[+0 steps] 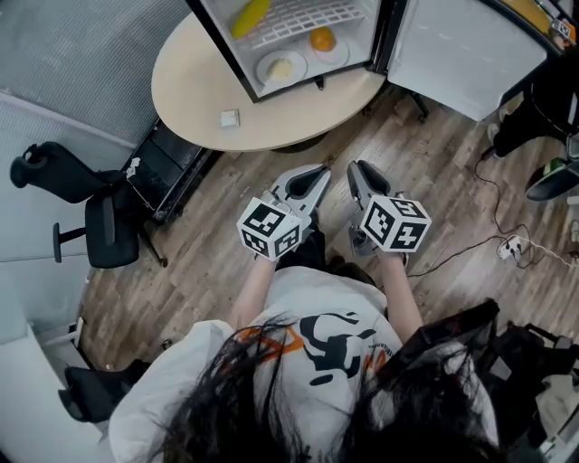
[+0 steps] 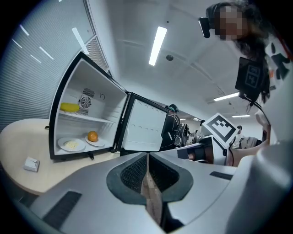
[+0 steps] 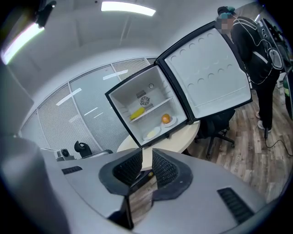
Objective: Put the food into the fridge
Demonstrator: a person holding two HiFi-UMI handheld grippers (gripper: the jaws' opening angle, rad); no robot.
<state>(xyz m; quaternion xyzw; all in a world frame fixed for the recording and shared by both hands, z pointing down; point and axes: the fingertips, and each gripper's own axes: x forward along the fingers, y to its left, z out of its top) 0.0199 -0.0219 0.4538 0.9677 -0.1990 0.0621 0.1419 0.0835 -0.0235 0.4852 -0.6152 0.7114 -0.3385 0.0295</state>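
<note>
A small fridge (image 1: 223, 47) stands open on a round table (image 1: 194, 95). Inside, a long yellow food (image 1: 251, 15) lies on the wire shelf, an orange (image 1: 322, 39) sits on a plate, and a pale food rests on a second plate (image 1: 281, 68). Both grippers hang over the wooden floor close to my body, well short of the table. My left gripper (image 1: 314, 174) has its pads (image 2: 147, 171) pressed together with nothing in them. My right gripper (image 1: 358, 172) shows a narrow gap between its pads (image 3: 162, 170), and nothing is between them.
The fridge door (image 1: 463, 52) swings out to the right. A small white box (image 1: 230, 118) lies on the table's left part. A black office chair (image 1: 86, 212) stands at the left, a power strip with cables (image 1: 514, 246) lies on the floor at right. A person (image 3: 257, 55) stands beyond the door.
</note>
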